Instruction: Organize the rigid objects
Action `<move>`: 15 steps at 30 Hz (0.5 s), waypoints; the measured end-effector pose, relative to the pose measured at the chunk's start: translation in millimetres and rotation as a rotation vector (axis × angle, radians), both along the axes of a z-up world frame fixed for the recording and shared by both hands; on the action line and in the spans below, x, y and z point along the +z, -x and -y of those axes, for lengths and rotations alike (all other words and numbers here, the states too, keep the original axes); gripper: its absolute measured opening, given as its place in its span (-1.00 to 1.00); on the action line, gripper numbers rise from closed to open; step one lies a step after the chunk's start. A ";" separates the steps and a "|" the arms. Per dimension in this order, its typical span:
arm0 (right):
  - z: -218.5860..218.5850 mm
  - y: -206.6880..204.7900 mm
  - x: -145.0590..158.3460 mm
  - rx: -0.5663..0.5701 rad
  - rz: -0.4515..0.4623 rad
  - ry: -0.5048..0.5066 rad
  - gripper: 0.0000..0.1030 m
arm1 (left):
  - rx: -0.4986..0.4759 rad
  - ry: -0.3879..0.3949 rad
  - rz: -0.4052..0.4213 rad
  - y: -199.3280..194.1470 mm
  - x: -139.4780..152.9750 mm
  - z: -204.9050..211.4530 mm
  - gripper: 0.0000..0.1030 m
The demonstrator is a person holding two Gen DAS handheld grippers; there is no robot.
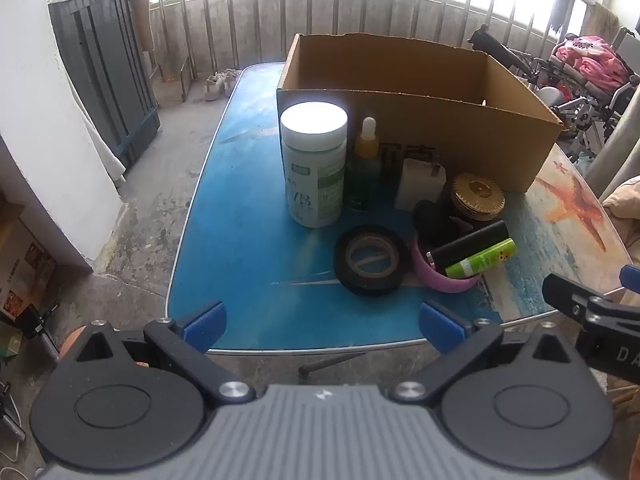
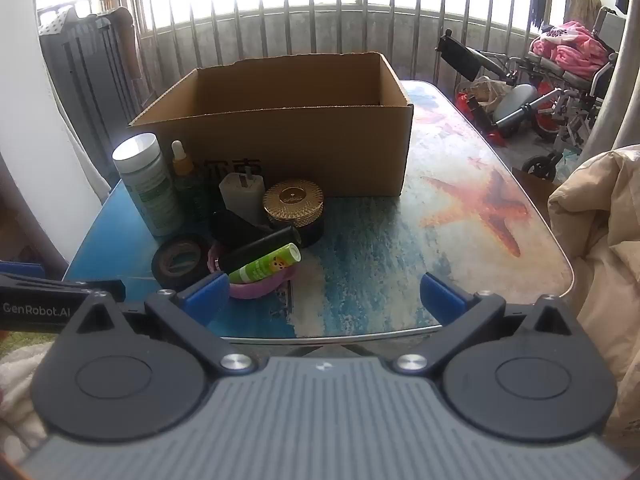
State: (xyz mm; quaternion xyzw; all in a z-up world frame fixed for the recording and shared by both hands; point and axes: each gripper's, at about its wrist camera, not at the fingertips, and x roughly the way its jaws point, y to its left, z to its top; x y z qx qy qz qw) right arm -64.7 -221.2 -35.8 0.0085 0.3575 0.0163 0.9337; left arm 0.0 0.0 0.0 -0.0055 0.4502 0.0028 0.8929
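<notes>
My left gripper and right gripper are both spread wide and empty, near the worktop edge. No item is boxed yet as far as I can see: the bottle, tape roll and gold-lidded jar stand in front of the cardboard box. I judge the next move to be a first pick: centre one gripper on an item in front of the box, then close.

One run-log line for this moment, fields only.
phase: pre-grasp | left hand-held gripper: open, empty | right hand-held gripper: open, empty | cardboard box: nothing seen inside | small items: on table before box
</notes>
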 end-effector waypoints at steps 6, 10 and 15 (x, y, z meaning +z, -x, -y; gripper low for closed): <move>-3.3 -1.9 -0.9 0.001 0.006 0.008 0.98 | 0.007 0.008 0.003 3.0 -0.3 -4.0 0.99; -1.3 0.5 2.8 0.003 0.009 0.008 0.98 | 0.013 -0.005 -0.009 3.9 1.5 -1.7 0.99; -4.7 0.0 3.4 0.004 0.005 0.016 0.98 | 0.020 -0.008 -0.016 2.1 1.5 -1.4 0.99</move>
